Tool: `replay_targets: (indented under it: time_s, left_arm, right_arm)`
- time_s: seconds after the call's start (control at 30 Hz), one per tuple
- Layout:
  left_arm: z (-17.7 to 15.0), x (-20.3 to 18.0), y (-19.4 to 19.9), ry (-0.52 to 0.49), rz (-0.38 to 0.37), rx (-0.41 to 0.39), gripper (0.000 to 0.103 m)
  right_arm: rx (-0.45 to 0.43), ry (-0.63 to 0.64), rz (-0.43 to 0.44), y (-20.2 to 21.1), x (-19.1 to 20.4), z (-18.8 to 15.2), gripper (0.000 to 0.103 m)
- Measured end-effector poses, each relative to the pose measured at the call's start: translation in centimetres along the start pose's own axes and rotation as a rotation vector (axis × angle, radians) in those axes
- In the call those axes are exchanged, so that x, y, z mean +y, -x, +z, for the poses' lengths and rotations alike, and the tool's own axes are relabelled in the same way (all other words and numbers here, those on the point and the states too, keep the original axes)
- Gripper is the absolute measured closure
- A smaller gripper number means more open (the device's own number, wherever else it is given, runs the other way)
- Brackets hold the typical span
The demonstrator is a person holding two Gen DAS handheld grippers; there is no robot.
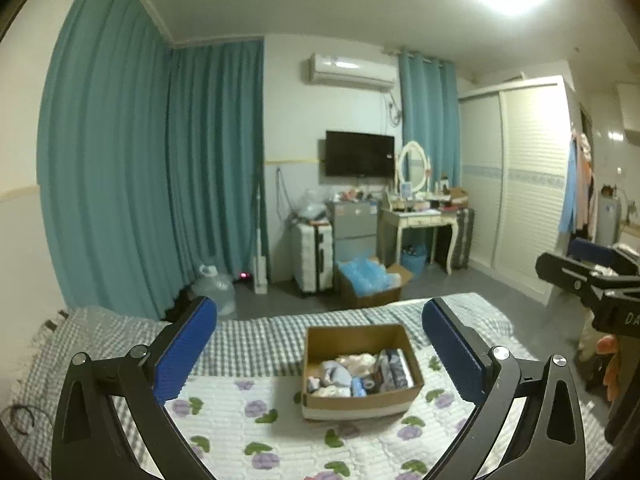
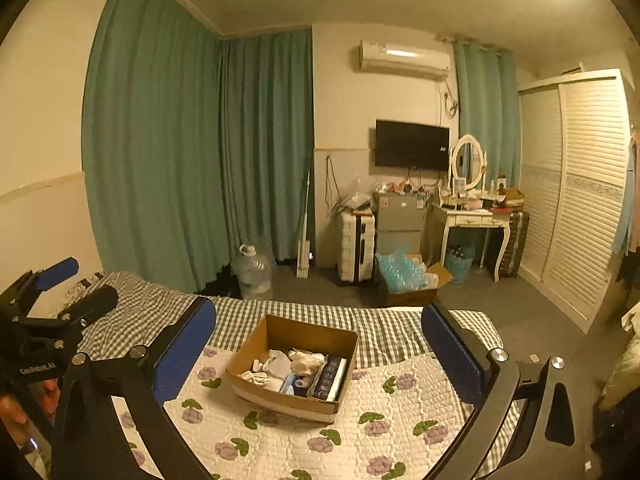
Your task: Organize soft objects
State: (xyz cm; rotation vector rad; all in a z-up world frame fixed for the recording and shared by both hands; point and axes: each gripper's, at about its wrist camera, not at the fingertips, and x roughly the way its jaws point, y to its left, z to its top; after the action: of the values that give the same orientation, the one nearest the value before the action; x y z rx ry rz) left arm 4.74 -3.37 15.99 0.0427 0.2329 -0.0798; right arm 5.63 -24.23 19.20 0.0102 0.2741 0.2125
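An open cardboard box (image 1: pixel 318 344) sits on the bed's floral quilt (image 1: pixel 248 420). It holds several soft items: pale cloths (image 1: pixel 356 362), a light blue piece (image 1: pixel 338 374) and dark packets (image 1: pixel 394 368). The box also shows in the right wrist view (image 2: pixel 280 336). My left gripper (image 1: pixel 320 340) is open and empty, held above the bed with the box between its fingers in view. My right gripper (image 2: pixel 320 340) is open and empty, likewise above the box. The right gripper shows at the right edge of the left wrist view (image 1: pixel 592 280), and the left gripper shows at the left edge of the right wrist view (image 2: pixel 56 300).
A checked sheet (image 1: pixel 260 336) covers the bed's far end. Beyond on the floor are a box of blue bags (image 1: pixel 370 280), a water jug (image 1: pixel 216 286), a white suitcase (image 1: pixel 314 256), a small fridge (image 1: pixel 356 228), a dressing table (image 1: pixel 420 220) and a wardrobe (image 1: pixel 528 184). Teal curtains (image 1: pixel 160 168) hang on the left.
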Motion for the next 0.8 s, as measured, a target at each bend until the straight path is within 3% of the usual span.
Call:
replay_targets:
  time_s: [0.23,0.43,0.67,0.8]
  left_arm:
    - [-6.2,-0.1,-1.2,-0.021,0.039,0.006,0.0]
    - [-10.9,-0.2,-4.2,0.001,0.046,0.079,0.0]
    - [-13.8,0.3,-5.5,0.01,0.082,0.105,0.0]
    - [-14.4,0.8,-6.0,0.031,0.076,0.124,0.0]
  right_arm:
    - [-0.034,-0.026,-0.02,-0.8,1.0,-5.8,0.0]
    - [0.003,-0.041,-0.027,-4.4,1.9,-11.2,0.0]
    - [0.088,-0.099,-0.037,-7.7,1.2,-15.8,0.0]
    - [0.111,-0.085,-0.061,-8.3,1.1,-16.6,0.0]
